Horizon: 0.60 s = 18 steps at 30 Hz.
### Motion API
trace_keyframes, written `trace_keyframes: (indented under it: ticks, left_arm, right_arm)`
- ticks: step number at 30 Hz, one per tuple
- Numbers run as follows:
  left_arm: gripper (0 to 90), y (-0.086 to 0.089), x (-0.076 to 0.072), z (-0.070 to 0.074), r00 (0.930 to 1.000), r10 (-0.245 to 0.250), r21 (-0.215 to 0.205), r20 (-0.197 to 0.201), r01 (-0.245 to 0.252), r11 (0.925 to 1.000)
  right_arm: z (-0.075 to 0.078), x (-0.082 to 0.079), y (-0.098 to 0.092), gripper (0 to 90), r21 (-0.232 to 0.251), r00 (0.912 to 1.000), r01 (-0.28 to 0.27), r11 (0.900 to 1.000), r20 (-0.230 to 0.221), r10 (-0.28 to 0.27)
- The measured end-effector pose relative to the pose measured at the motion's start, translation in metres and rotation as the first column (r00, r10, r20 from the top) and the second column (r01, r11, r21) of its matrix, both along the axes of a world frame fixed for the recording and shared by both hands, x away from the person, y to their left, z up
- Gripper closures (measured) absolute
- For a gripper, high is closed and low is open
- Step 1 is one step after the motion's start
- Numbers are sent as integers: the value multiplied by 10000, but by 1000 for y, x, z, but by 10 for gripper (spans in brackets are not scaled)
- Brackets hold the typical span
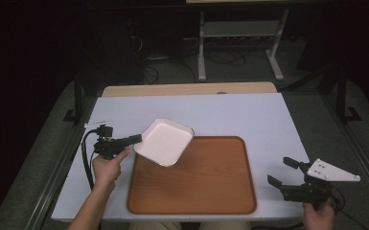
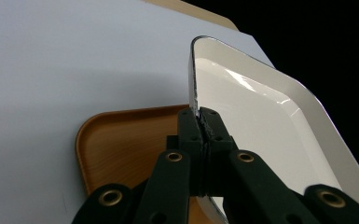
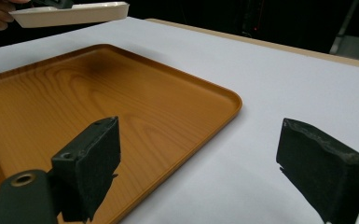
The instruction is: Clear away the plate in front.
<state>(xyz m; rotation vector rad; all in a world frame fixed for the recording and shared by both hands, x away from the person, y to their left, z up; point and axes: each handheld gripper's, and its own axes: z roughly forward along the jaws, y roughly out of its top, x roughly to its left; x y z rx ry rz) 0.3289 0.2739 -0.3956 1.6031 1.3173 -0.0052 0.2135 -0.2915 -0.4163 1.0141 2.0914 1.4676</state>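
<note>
- The high view looks forward and down from above the person's side, far enough back to take in the whole table, the tray and the floor beyond
- The left gripper view rides on the left gripper, looking along its jaws, very close to the dish rim, with a tray corner behind
- The right gripper view sits low over the table, facing across the tray towards the dish far off
- All three views share the tray and the dish
</note>
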Motion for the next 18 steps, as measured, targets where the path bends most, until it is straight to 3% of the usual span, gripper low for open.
trace_keyframes:
  ticks: [18]
  left_arm:
    - [889, -8, -16, -24, 9991, 174, 134, -387, -169, 9998]
  right_arm:
    - [0, 0, 0, 126, -10, 10000, 11, 10000, -12, -11]
